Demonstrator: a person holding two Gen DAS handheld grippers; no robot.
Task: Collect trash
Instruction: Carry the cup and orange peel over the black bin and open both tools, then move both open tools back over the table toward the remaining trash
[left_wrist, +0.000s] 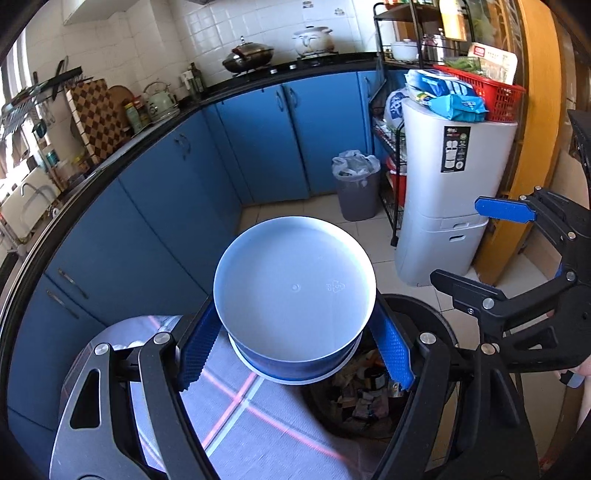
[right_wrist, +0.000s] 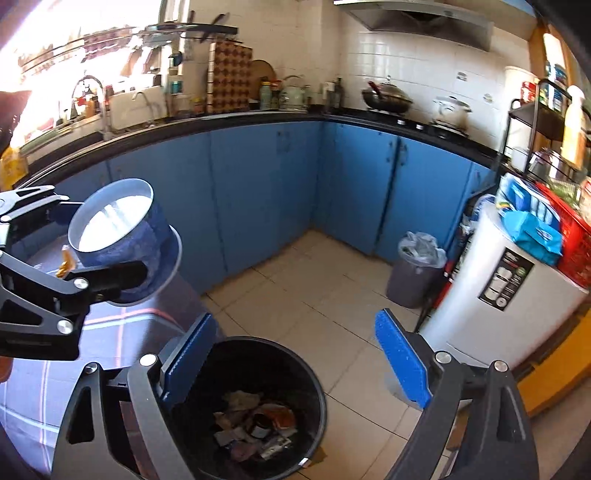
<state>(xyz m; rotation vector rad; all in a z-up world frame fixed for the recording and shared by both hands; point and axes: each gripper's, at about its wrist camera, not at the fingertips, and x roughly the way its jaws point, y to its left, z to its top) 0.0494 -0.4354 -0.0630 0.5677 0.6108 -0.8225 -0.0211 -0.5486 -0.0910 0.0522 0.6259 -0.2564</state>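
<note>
My left gripper (left_wrist: 295, 350) is shut on a blue paper cup (left_wrist: 295, 295), upside down with its white base facing the camera. The cup hangs over the edge of a black trash bin (left_wrist: 369, 398) full of wrappers and scraps. In the right wrist view the cup (right_wrist: 122, 236) is tilted at the left, held by the left gripper (right_wrist: 96, 251) above the table edge. My right gripper (right_wrist: 291, 358) is open and empty, directly above the black bin (right_wrist: 258, 402). The right gripper also shows in the left wrist view (left_wrist: 480, 247), open.
A table with a checked cloth (left_wrist: 236, 413) stands left of the black bin. A grey lined bin (right_wrist: 417, 269) stands by the blue cabinets (right_wrist: 258, 192). A white appliance (right_wrist: 506, 295) with a red basket (right_wrist: 569, 236) is at the right. Tiled floor (right_wrist: 314, 288) lies between.
</note>
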